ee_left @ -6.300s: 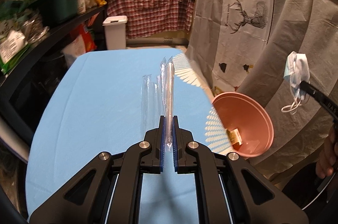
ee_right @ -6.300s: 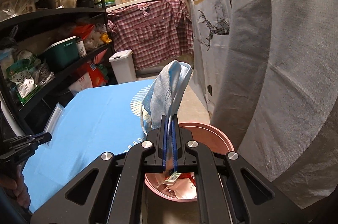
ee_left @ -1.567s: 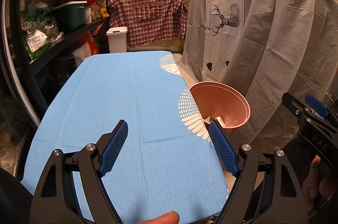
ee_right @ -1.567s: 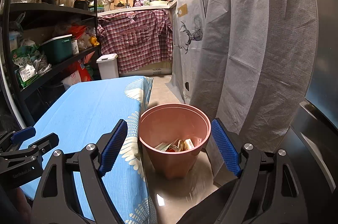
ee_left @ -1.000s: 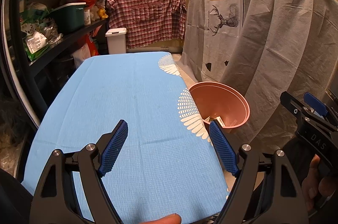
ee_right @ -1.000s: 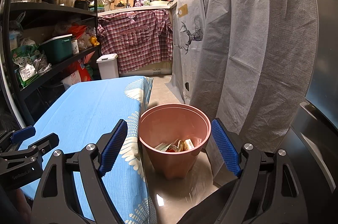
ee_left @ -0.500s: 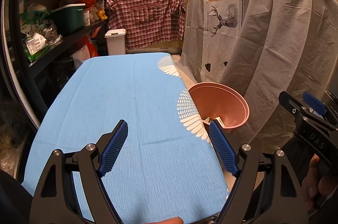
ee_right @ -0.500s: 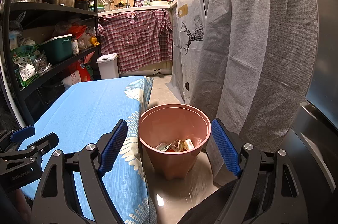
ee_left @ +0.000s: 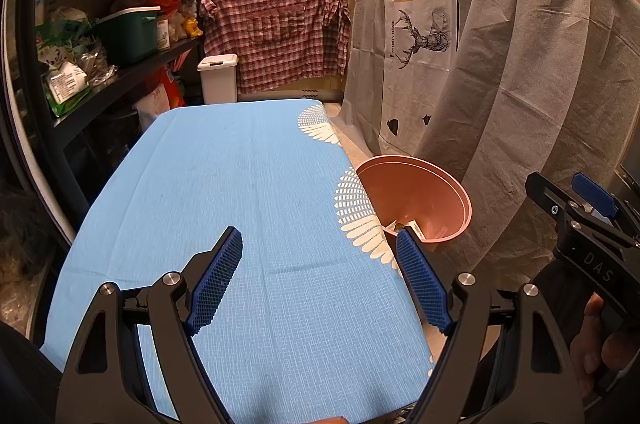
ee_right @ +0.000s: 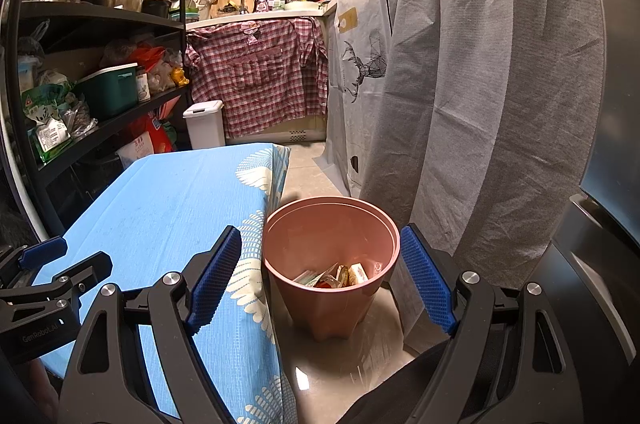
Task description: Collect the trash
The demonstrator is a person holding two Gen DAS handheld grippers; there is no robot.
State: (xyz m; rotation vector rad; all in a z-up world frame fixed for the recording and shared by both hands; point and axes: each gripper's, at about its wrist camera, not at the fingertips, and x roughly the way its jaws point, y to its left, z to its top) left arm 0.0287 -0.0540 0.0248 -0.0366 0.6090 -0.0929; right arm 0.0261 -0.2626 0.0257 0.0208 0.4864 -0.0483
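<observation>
Both grippers have their fingers spread wide with nothing between them: the left gripper at lower centre over the blue tablecloth, the right gripper framing the pink bin, where wrappers lie at the bottom.

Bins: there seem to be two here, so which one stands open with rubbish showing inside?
The pink bin on the floor beside the blue-clothed table; wrappers show inside. The white bin farther back has its lid shut.
</observation>
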